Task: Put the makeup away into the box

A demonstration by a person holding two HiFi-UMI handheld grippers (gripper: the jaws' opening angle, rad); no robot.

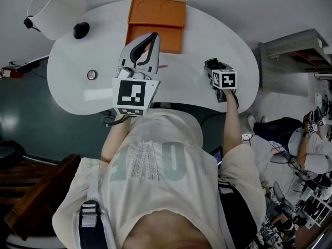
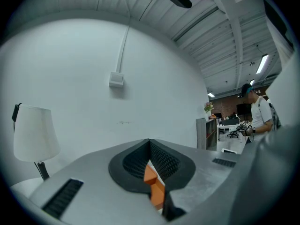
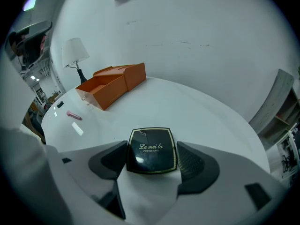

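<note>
Black compact: clamped between the jaws of the right gripper, at the near right edge of the white table. Left gripper: held raised, jaws pressed together on nothing. Orange box: open, set at the far edge, well apart from the compact; bare tabletop is seen between them. Pink stick: laid near the box.

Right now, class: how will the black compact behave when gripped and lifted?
The compact looks flat, so it probably won't roll. Its glossy lid reflects light, so it may slip in the right gripper. Its hard-looking case probably stays stiff.
</note>
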